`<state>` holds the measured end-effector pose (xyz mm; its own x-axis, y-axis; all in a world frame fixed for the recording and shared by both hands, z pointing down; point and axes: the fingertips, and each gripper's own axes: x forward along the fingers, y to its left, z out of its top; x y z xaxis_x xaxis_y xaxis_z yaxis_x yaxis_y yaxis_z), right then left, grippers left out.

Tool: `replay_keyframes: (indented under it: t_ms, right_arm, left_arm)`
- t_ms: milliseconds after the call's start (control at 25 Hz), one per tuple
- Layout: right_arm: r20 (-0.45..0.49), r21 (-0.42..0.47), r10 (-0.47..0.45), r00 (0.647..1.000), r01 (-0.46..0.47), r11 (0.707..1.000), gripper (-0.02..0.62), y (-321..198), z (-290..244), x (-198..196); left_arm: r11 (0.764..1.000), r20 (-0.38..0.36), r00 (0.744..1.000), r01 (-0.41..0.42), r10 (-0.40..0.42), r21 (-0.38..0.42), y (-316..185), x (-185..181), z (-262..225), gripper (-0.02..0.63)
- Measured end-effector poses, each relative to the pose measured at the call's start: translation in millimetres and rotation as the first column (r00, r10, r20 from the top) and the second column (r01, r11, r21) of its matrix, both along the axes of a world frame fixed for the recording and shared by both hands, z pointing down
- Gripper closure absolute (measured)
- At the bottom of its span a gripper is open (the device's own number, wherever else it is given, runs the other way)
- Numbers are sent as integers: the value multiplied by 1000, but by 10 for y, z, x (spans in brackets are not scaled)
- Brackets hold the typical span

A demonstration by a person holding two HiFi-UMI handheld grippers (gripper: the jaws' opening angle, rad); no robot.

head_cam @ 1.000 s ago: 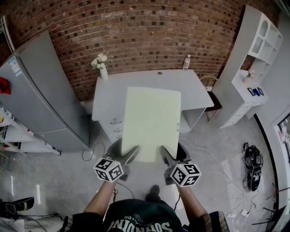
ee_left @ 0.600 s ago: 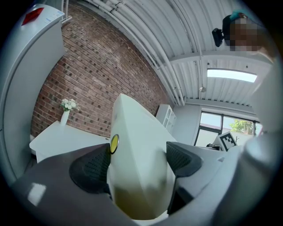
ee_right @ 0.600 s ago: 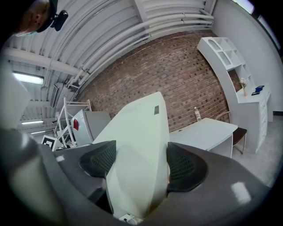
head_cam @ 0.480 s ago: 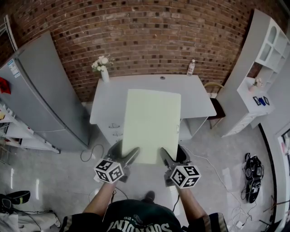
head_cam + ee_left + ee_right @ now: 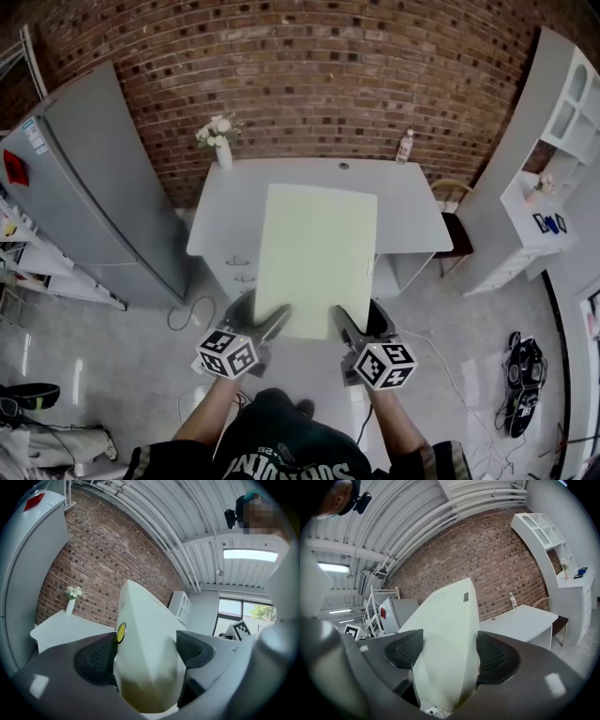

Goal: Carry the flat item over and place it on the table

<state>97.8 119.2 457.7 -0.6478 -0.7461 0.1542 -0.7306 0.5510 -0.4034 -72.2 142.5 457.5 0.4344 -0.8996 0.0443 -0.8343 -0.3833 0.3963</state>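
Observation:
A pale green flat board (image 5: pixel 315 255) hangs in the air in front of me, held by its near edge at both corners. My left gripper (image 5: pixel 265 324) is shut on the near left corner, and the board (image 5: pixel 145 644) fills the gap between its pads. My right gripper (image 5: pixel 343 324) is shut on the near right corner, clamping the board (image 5: pixel 447 644) the same way. The board's far end overlaps the white table (image 5: pixel 220 202) that stands against the brick wall.
On the table stand a vase of white flowers (image 5: pixel 220 141) at the back left and a bottle (image 5: pixel 405 146) at the back right. A grey fridge (image 5: pixel 89 187) is to the left, a chair (image 5: pixel 457 225) and white shelving (image 5: pixel 553 159) to the right. Cables (image 5: pixel 192 314) lie on the floor.
The table, the fridge and the shelving have drifted slightly in the head view as I move with the board. Both grippers keep the same hold on it.

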Motion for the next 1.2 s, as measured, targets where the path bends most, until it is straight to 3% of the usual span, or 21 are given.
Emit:
replay_keyframes:
  t_ms: [560, 1200]
  right_arm:
    - [4, 9, -34, 999, 34, 999, 244, -254, 18, -141]
    - [-21, 10, -66, 998, 66, 998, 249, -1144, 107, -446]
  left_arm:
    - [999, 1, 999, 45, -45, 8, -190, -140, 16, 201]
    - [997, -22, 997, 71, -71, 1, -1029, -435, 156, 201]
